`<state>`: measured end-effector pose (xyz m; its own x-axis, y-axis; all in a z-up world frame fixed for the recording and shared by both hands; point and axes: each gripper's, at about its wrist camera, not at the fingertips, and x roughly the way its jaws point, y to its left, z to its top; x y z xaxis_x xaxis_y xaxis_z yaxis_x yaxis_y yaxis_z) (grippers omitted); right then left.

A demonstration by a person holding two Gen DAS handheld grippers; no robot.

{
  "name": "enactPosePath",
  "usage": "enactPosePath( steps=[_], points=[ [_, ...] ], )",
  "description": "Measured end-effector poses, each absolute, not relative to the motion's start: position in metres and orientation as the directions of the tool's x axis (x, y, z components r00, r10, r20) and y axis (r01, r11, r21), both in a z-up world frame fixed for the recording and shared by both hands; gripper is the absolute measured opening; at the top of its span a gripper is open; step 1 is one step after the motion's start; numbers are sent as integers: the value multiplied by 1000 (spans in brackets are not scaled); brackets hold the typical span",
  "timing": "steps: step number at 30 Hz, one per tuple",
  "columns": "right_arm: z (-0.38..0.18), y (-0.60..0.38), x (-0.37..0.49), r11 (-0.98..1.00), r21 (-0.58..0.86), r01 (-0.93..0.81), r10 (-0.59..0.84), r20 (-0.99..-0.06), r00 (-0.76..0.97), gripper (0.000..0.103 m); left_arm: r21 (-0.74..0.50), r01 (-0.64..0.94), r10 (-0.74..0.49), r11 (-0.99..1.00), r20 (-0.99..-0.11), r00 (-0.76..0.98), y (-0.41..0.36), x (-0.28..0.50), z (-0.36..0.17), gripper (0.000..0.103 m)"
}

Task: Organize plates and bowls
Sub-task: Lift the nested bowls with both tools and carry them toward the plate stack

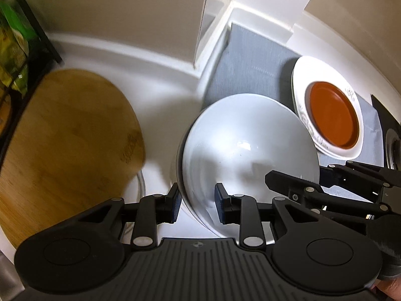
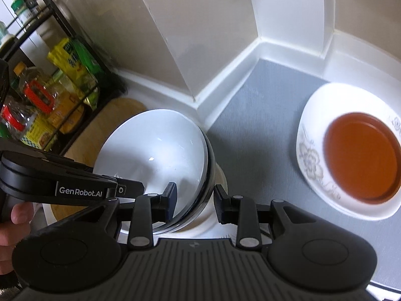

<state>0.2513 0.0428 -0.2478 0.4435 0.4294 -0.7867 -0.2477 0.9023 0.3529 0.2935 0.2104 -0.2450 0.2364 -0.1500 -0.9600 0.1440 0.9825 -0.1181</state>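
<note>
A white bowl (image 1: 248, 145) with a dark outside is held tilted between both grippers. My left gripper (image 1: 198, 204) straddles its left rim, one finger inside, one outside. My right gripper (image 2: 193, 200) straddles the opposite rim of the bowl (image 2: 155, 150) the same way. The jaws of both look closed on the rim. A white flower-patterned plate (image 2: 310, 165) with an orange-brown saucer (image 2: 363, 155) on it lies on the grey mat (image 2: 255, 130) to the right. It also shows in the left wrist view (image 1: 300, 75).
A round wooden board (image 1: 62, 138) lies on the white counter at the left. A black wire rack (image 2: 57, 95) with bottles and packets stands behind it. A white wall corner (image 2: 198, 92) juts out beside the mat. A dark appliance (image 1: 391, 135) sits at far right.
</note>
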Motion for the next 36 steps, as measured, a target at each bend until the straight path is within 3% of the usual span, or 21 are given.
enactPosePath(
  steps=[20,24,26,28,30,31,32,36],
  points=[
    [-269,59,251,918,272,-288,372,-841,393,37,-173,105,-195,979,-948,251,224,293,-259,29],
    [-263,51,251,908,301,-291,402,-821,405,37,-138,159,-186,978,-920,345,225,288,-239,29],
    [-253,45,251,908,303,-289,407,-802,437,42,-119,201,-190,972,-903,384,223,286,-230,29],
    [-246,42,256,912,296,-286,401,-792,461,43,-113,223,-196,968,-898,395,221,288,-229,23],
    [-244,42,263,916,273,-294,386,-797,465,36,-101,226,-186,969,-902,390,219,293,-234,12],
    [-245,43,267,918,263,-298,379,-803,460,14,-94,225,-178,970,-903,391,219,295,-236,8],
    [-246,43,270,913,269,-307,388,-805,448,5,-100,225,-184,969,-903,389,220,297,-238,7],
    [-253,37,279,899,325,-295,428,-800,421,5,-128,230,-212,965,-898,385,227,303,-240,7]
  ],
)
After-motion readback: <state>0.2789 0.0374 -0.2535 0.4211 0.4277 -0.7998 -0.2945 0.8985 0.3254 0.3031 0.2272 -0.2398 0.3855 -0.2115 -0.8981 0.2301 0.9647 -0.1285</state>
